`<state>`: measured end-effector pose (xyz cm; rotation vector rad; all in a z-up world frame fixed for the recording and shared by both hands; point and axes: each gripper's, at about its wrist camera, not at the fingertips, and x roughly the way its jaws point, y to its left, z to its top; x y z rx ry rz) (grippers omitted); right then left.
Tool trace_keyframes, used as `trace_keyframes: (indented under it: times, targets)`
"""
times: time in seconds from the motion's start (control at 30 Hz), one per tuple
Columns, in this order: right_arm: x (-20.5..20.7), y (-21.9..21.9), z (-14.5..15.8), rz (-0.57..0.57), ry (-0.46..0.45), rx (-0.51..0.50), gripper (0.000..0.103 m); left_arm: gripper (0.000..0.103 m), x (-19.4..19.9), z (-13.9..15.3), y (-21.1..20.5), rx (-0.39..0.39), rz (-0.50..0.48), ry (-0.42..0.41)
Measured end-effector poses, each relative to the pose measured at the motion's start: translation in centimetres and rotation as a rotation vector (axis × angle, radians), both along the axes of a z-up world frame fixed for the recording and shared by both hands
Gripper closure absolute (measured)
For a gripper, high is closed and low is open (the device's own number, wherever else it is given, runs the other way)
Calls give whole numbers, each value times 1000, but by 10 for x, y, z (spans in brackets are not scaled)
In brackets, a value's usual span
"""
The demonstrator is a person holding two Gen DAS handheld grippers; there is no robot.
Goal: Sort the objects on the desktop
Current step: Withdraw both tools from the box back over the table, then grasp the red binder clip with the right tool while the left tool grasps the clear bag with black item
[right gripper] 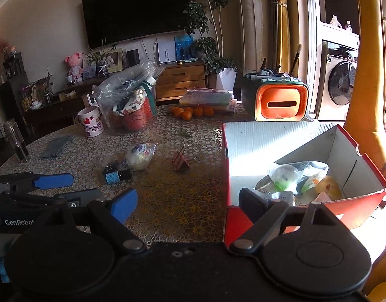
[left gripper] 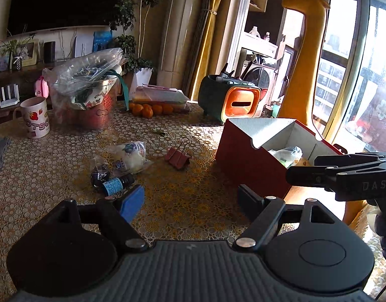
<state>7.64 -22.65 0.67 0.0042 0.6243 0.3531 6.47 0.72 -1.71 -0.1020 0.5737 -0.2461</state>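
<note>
A red cardboard box stands open on the table's right side, with bagged items and a yellowish object inside. On the table lie a red binder clip, a white bagged packet, a small dark bottle with a blue label and a small dark bagged item. My left gripper is open and empty, just before the bottle. My right gripper is open and empty at the box's near left corner; its side shows in the left wrist view.
A strawberry mug, a clear bag over a red container, oranges, a flat stack of cases, a green-orange organiser, a grey cloth and a glass jar stand on the table.
</note>
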Motion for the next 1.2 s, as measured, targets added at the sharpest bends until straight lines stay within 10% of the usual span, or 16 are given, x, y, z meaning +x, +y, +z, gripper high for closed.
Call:
trace_keyframes:
  times: [0.47, 1.2]
  targets:
    - [61, 65, -26, 41, 6, -49, 11, 3, 57, -27, 65, 33, 147, 27]
    - [167, 112, -104, 31, 54, -171, 17, 1, 159, -76, 96, 120, 248, 129]
